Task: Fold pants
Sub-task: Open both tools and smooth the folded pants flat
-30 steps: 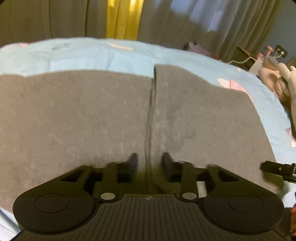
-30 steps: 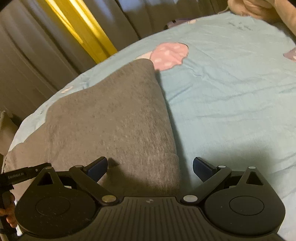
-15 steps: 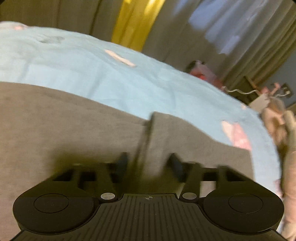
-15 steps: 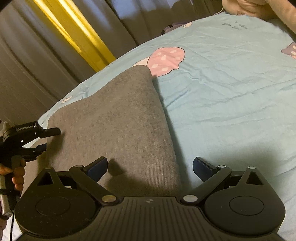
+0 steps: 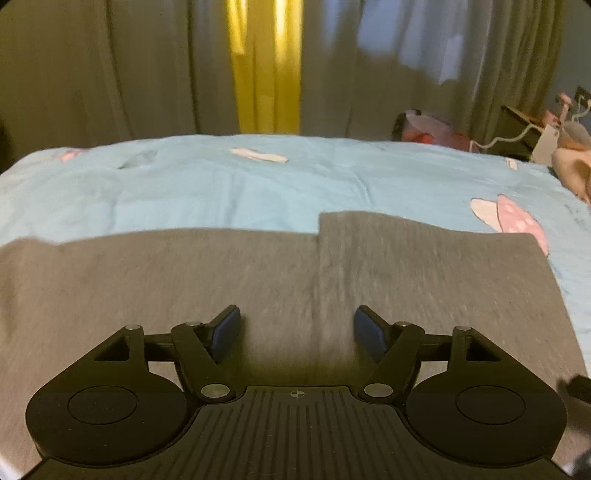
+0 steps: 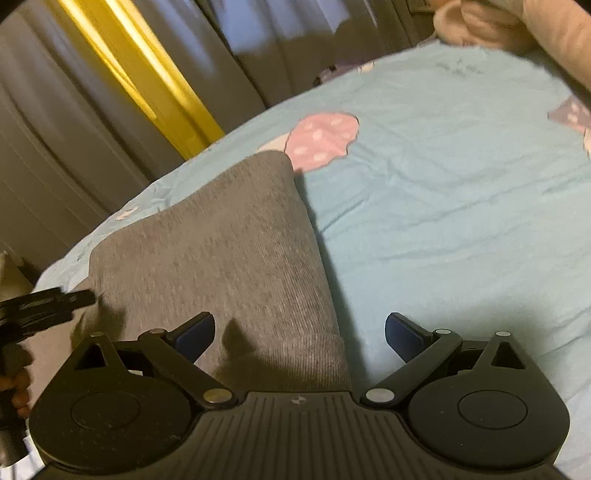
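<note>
Grey pants (image 5: 258, 280) lie flat on a light blue bedsheet (image 5: 221, 192), one part folded over with its edge running away from me near the middle. My left gripper (image 5: 297, 332) is open and empty, just above the fabric near that edge. In the right wrist view the pants (image 6: 221, 258) taper toward a far corner, with the ribbed waistband (image 6: 295, 365) nearest. My right gripper (image 6: 299, 332) is open wide and empty over the waistband's right edge. The left gripper (image 6: 44, 302) shows at the far left of that view.
Grey and yellow curtains (image 5: 266, 66) hang behind the bed. A plush toy (image 6: 480, 22) lies at the bed's far right. A nightstand with cables (image 5: 524, 133) stands beyond the right side. Pink mushroom prints (image 6: 321, 136) mark the sheet.
My left gripper has let go of the pants, opened and lifted back from the fabric. The right gripper has stayed open and shifted only slightly.
</note>
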### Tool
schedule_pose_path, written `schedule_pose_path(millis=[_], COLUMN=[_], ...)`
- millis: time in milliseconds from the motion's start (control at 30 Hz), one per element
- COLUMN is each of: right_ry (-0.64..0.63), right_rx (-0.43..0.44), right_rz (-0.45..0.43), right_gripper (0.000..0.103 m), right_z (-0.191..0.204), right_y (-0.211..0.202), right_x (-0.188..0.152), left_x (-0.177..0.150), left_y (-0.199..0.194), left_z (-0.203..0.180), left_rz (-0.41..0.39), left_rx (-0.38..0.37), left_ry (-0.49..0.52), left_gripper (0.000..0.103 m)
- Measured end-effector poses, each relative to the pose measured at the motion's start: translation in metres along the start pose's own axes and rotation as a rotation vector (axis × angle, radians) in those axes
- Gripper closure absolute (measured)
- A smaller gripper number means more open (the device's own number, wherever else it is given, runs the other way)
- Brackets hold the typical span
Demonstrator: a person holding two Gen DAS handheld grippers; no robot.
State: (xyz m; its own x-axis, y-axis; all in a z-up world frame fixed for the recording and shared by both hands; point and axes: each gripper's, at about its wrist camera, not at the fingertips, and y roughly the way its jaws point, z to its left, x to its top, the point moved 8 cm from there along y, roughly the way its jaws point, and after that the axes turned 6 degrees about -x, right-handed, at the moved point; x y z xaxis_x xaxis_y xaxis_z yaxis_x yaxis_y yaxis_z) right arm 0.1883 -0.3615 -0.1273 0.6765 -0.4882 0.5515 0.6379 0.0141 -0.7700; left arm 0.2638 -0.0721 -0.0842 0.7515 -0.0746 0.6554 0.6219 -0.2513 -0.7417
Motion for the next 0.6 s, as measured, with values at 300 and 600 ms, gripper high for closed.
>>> schedule_pose_path(millis=[300, 600], right_ry=[-0.301, -0.377], right_rx=[-0.135, -0.174], right_rz=[-0.059, -0.082], right_gripper=[0.004, 0.004], right_z=[0.042, 0.054], right_y=[0.000, -0.002], right_x=[-0.010, -0.017], left_x=[-0.074, -0.074], left_y=[-0.014, -0.050], left_z=[0.009, 0.041], left_rz=[0.133, 0.069], left_rx=[0.030, 0.082], left_ry=[-0.035, -0.152], left_gripper=[0.016, 0.018])
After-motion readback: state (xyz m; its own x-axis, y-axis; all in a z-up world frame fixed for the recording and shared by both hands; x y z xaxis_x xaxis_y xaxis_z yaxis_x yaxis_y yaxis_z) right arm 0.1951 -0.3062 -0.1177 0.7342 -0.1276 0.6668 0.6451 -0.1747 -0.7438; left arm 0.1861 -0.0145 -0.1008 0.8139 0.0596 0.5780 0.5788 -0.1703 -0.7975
